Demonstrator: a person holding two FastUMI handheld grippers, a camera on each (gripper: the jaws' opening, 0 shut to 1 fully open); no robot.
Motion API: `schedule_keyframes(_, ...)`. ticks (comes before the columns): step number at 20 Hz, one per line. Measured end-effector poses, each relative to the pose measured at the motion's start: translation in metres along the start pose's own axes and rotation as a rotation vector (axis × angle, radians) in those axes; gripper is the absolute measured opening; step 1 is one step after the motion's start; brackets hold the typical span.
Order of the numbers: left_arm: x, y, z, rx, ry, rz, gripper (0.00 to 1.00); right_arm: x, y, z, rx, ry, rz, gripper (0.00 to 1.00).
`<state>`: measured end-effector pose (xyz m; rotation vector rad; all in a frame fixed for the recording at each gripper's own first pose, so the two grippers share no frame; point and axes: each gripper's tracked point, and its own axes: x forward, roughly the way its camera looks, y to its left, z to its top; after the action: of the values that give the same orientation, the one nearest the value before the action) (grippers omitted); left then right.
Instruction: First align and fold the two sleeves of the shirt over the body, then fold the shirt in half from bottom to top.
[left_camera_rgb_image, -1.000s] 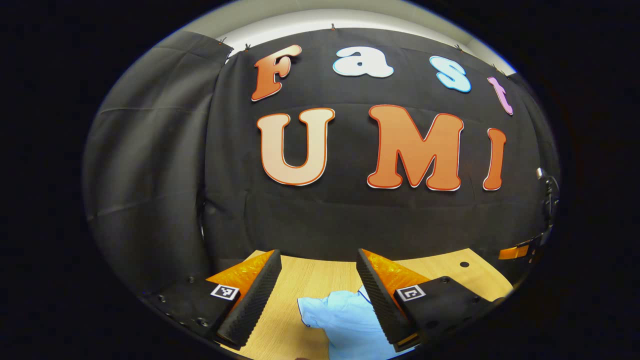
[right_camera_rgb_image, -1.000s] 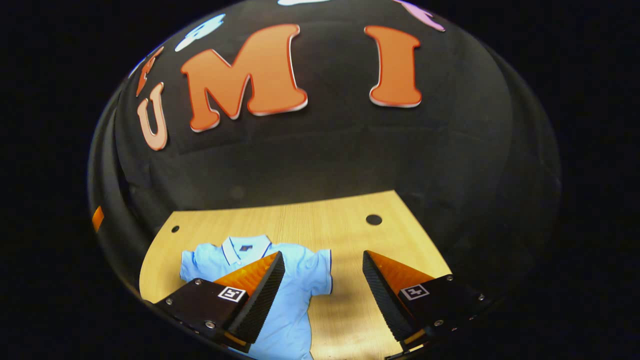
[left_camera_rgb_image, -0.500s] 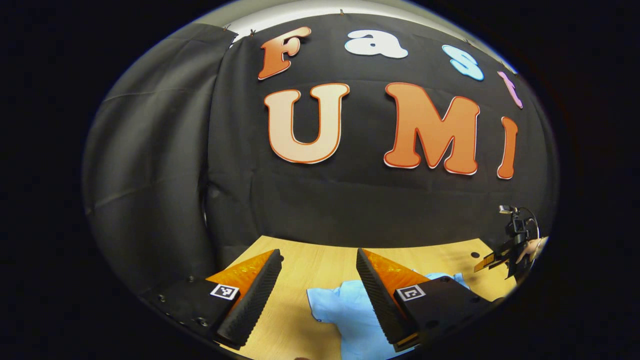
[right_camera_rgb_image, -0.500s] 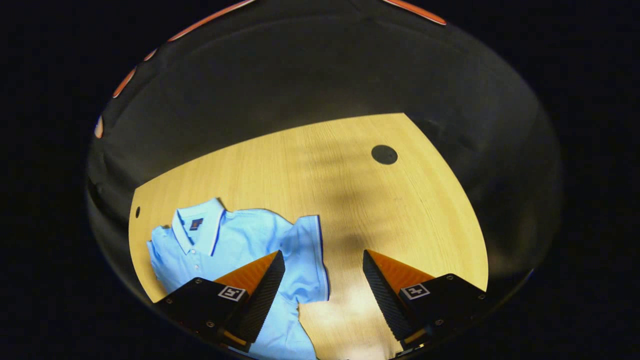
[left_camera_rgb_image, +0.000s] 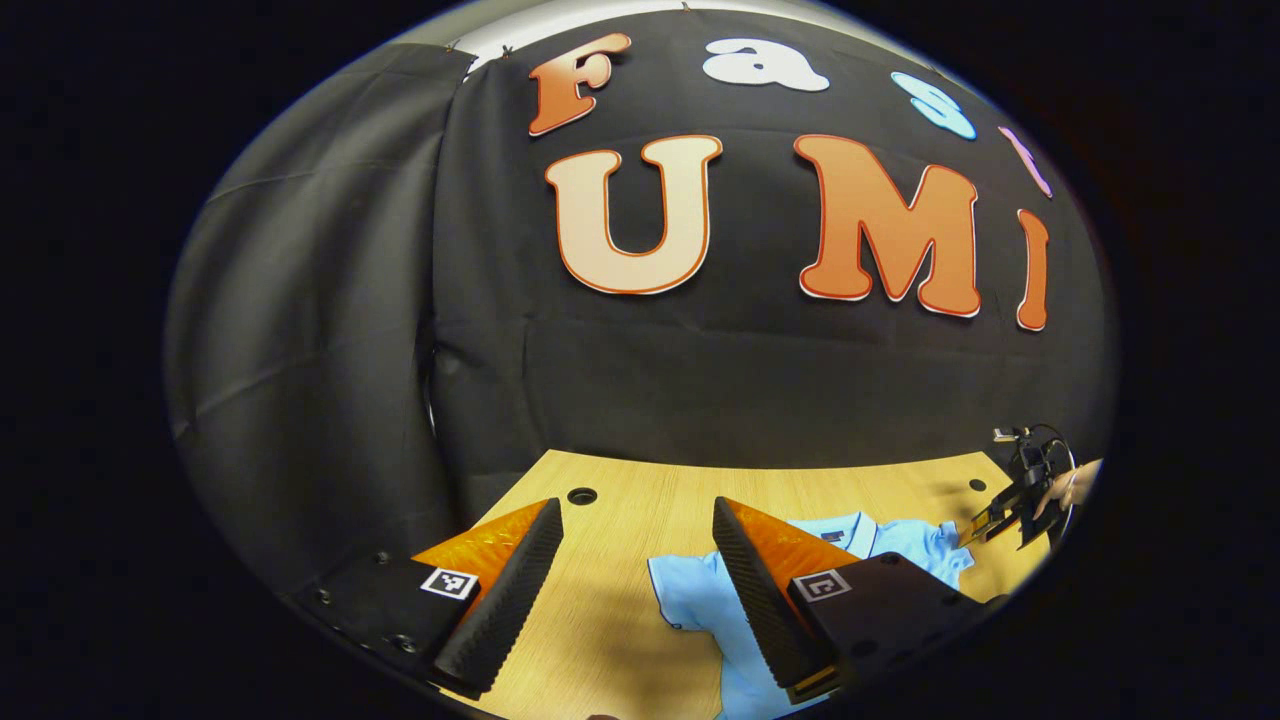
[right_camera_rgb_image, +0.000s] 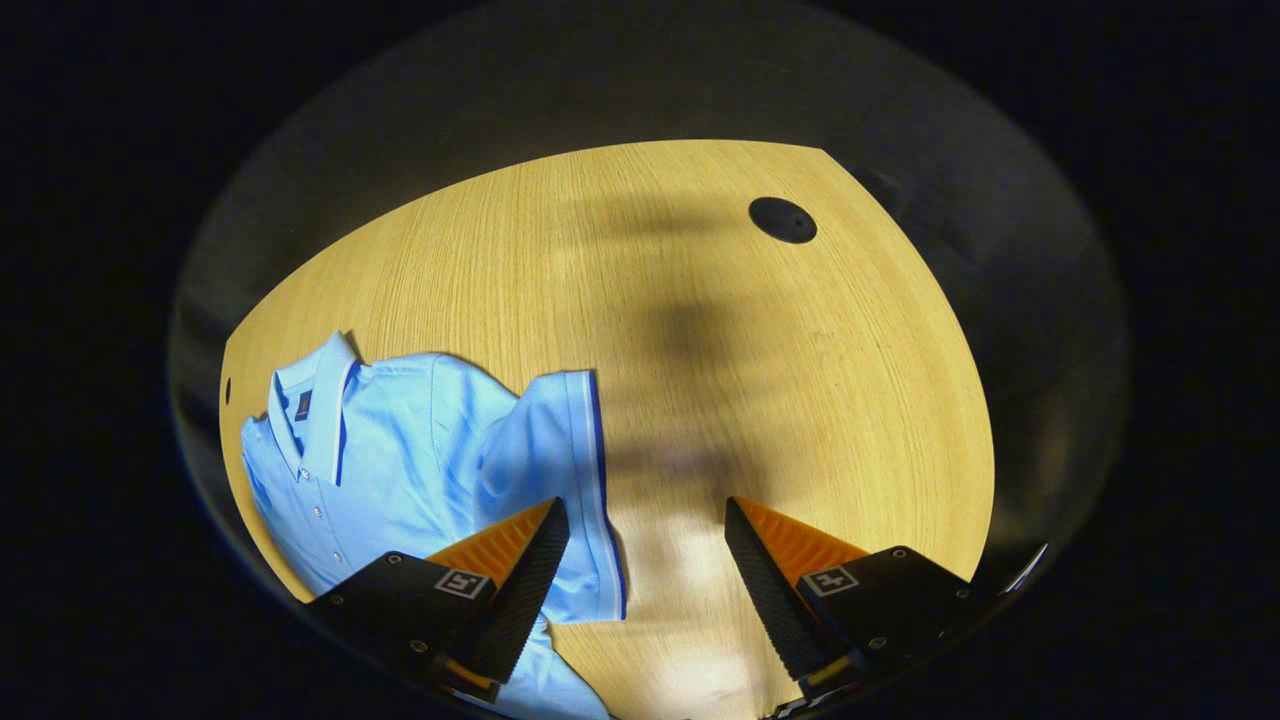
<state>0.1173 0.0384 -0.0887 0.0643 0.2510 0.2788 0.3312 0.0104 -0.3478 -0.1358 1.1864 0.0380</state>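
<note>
- The light blue polo shirt (right_camera_rgb_image: 400, 450) lies flat on the wooden table (right_camera_rgb_image: 700, 330), collar (right_camera_rgb_image: 318, 405) toward the far edge, with white and dark blue trim along collar and sleeve hem.
- A small dark label sits inside the collar; its writing is too small to read.
- The right sleeve (right_camera_rgb_image: 560, 470) lies spread out to the side.
- The right gripper (right_camera_rgb_image: 640, 560) hangs above that sleeve's hem, jaws wide apart, holding nothing.
- The left gripper (left_camera_rgb_image: 635, 560) hovers by the other sleeve (left_camera_rgb_image: 690, 595), ribbed pads (left_camera_rgb_image: 500, 600) spread wide, empty.
- A round dark hole (right_camera_rgb_image: 783, 219) marks the table's pale wood grain.
</note>
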Motion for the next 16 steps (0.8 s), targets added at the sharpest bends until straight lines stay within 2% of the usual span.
schedule_keyframes(1, 0.001, -0.001, -0.003, 0.0, 0.005, 0.0, 0.98, 0.002, 0.001, -0.002, 0.001, 0.011, 0.002, 0.98)
schedule_keyframes(5, 0.004, -0.009, -0.006, -0.013, 0.012, -0.013, 0.99, 0.003, 0.002, 0.001, 0.007, 0.001, -0.006, 0.96)
schedule_keyframes(7, 0.003, -0.011, -0.007, -0.017, 0.013, -0.02, 0.99, 0.004, 0.004, -0.001, -0.003, 0.005, -0.005, 0.91)
schedule_keyframes(8, 0.003, -0.012, -0.008, -0.017, 0.015, -0.019, 0.99, 0.006, 0.008, -0.004, 0.0, 0.009, -0.006, 0.77)
schedule_keyframes(9, 0.004, -0.01, -0.009, -0.017, 0.018, -0.016, 0.98, 0.006, 0.01, -0.005, 0.004, 0.012, -0.005, 0.72)
schedule_keyframes(10, 0.005, -0.009, -0.01, -0.018, 0.021, -0.013, 0.98, 0.007, 0.012, -0.006, 0.01, 0.015, -0.002, 0.54)
schedule_keyframes(11, 0.004, -0.008, -0.011, -0.019, 0.022, -0.01, 0.98, 0.005, 0.013, -0.006, 0.015, 0.02, 0.005, 0.47)
schedule_keyframes(12, 0.004, -0.007, -0.011, -0.02, 0.025, -0.009, 0.94, 0.005, 0.014, -0.007, 0.021, 0.023, 0.008, 0.27)
schedule_keyframes(14, 0.002, -0.003, -0.013, -0.021, 0.03, -0.006, 0.98, 0.002, 0.015, -0.006, 0.011, 0.019, 0.015, 0.1)
schedule_keyframes(15, 0.002, -0.002, -0.014, -0.018, 0.031, -0.004, 0.94, 0.001, 0.018, -0.007, 0.002, 0.015, 0.015, 0.07)
schedule_keyframes(16, 0.002, 0.0, -0.013, -0.013, 0.033, -0.002, 0.98, 0.0, 0.02, -0.007, -0.012, 0.006, 0.013, 0.03)
